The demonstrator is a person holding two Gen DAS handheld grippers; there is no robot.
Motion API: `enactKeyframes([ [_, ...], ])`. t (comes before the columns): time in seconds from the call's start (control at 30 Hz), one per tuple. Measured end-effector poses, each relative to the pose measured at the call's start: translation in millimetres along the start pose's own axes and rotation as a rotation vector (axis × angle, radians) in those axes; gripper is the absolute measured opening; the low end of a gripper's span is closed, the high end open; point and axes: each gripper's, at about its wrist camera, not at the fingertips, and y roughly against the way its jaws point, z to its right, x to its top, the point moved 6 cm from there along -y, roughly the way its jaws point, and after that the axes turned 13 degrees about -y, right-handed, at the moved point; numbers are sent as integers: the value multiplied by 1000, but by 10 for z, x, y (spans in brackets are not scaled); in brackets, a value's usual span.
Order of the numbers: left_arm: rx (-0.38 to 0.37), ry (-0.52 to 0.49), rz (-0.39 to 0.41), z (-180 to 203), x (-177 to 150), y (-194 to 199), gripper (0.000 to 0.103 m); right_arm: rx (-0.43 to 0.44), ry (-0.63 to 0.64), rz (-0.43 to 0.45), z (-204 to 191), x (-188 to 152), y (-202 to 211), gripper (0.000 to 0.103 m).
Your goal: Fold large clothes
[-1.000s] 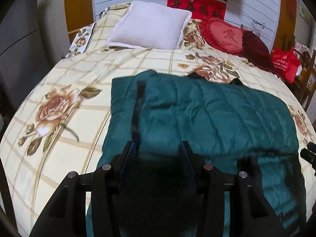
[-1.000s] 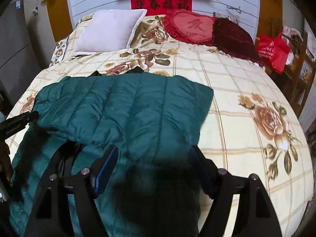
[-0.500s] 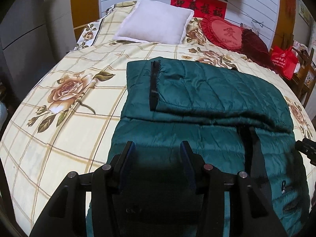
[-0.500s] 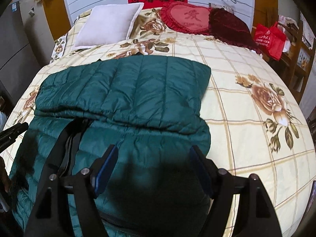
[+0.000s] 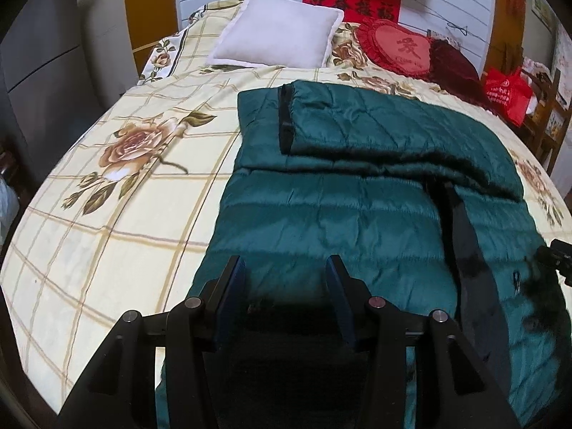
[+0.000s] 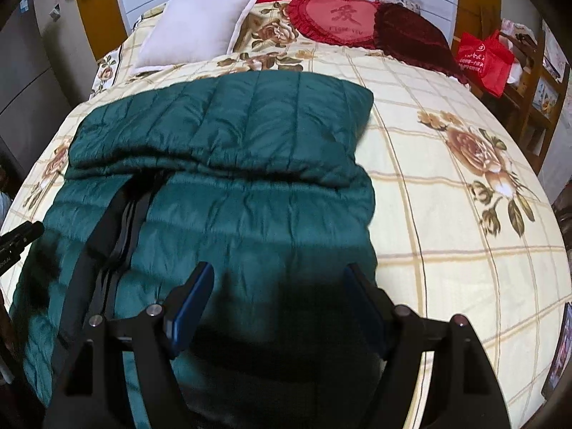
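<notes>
A dark green quilted jacket (image 5: 321,214) lies flat on the flowered bedspread (image 5: 107,236). Its far part (image 5: 375,125) is folded back over the near part, and a black zipper strip (image 5: 464,243) runs down the front. My left gripper (image 5: 284,271) hovers open over the jacket's near left part with nothing between its fingers. In the right wrist view the same jacket (image 6: 250,207) shows its fold (image 6: 232,121), and my right gripper (image 6: 280,279) stands open above the near right part, also holding nothing. Each gripper's tip shows at the edge of the other's view.
At the head of the bed lie a white pillow (image 5: 279,32), a red heart cushion (image 5: 397,50) and a dark red cushion (image 5: 454,68). A red bag (image 5: 506,93) sits on a wooden chair to the right. Grey cupboards (image 5: 39,57) stand on the left.
Both grippers have drawn back from the fold toward the near edge of the bed, so more of the jacket's near part shows. The jacket lies still with its far part folded over.
</notes>
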Motion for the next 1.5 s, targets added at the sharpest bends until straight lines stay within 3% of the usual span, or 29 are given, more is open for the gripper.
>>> enactKeyframes([
  [0.47, -22, -23, -21, 22, -482, 247, 50, 6, -19, -30, 79, -532, 232, 81],
  [0.93, -46, 14, -45, -130, -759, 382, 50, -7, 0, -44, 159, -855, 444, 82],
  [1.17, -105, 25, -53, -215, -897, 484, 50, -16, 9, -46, 245, -951, 566, 86],
  [1.3, -181, 81, -64, -331, -987, 534, 50, -18, 5, -58, 331, -1025, 652, 89],
  [1.5, -239, 185, -75, -600, -1150, 601, 50, 10, -48, -99, 527, -1131, 713, 93],
])
